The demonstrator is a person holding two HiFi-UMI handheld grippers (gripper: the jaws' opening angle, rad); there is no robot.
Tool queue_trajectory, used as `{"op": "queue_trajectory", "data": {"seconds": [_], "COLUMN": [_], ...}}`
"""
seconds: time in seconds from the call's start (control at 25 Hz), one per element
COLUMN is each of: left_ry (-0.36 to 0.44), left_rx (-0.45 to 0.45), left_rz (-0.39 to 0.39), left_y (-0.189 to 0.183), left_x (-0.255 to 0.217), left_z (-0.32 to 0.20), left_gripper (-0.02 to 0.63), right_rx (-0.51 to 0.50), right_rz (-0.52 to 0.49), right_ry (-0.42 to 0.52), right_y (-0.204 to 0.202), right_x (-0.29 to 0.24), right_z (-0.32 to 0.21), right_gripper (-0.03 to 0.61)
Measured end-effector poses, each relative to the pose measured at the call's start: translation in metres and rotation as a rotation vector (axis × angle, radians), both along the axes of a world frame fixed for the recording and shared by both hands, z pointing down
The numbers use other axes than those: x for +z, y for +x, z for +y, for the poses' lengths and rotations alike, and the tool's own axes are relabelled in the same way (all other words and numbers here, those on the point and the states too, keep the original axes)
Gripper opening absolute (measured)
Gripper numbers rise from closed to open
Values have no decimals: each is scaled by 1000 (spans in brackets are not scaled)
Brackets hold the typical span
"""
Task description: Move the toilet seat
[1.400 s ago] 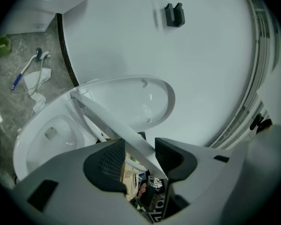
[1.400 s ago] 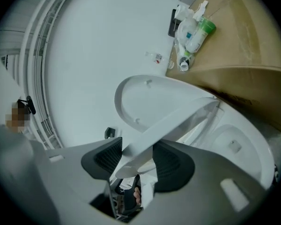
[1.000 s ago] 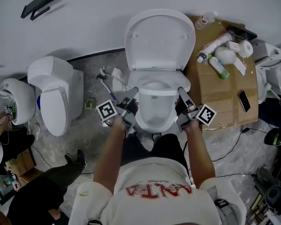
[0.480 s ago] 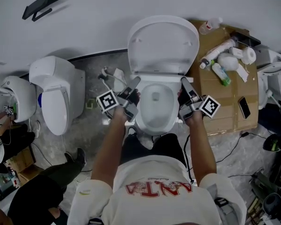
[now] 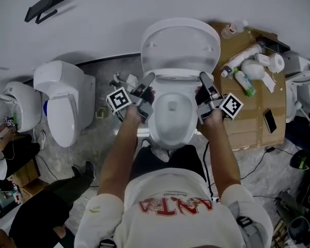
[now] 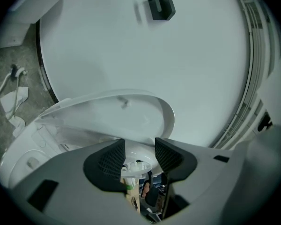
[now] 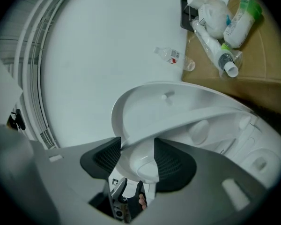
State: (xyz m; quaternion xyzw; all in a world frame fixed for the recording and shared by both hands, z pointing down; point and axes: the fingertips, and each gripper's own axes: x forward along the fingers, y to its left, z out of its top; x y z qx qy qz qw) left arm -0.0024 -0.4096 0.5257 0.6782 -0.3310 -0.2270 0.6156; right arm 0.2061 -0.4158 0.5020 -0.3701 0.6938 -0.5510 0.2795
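Seat (image 7: pixel 141 168) clamped in wide-spread left tongs (image 6: pixel 139 154), right tongs (image 7: pixel 137 156).

Head camera sits above me and faces steeply down past my shoulders: the widest, farthest view. The camera on the left gripper (image 5: pixel 149 79) looks along its jaws from the left side of the toilet seat (image 5: pixel 180 45). The right gripper (image 5: pixel 204 78) camera does so from the right. Both are very close and face the wall (image 5: pixel 119 14). All three views share the raised seat. Head and right views share the cardboard box (image 5: pixel 248 105).
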Motion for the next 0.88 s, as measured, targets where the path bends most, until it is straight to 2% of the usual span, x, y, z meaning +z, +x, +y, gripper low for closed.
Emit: {"op": "queue_trajectory", "data": {"seconds": [0.44, 0.6, 0.88], "left_ry": [26, 17, 20], "left_rx": [-8, -23, -48], "left_rz": [-67, -57, -93], "left_y": [1, 1, 1], "left_x": [1, 0, 1], "left_z": [-36, -44, -63], "left_gripper": [190, 190, 190], "right_rx": [0, 5, 24], "right_rz": [-29, -46, -85], "right_ry": [-19, -29, -54], "right_y": [2, 1, 3], "right_x": [4, 4, 4], "right_z": [-37, -45, -64], "right_gripper": [215, 212, 206]}}
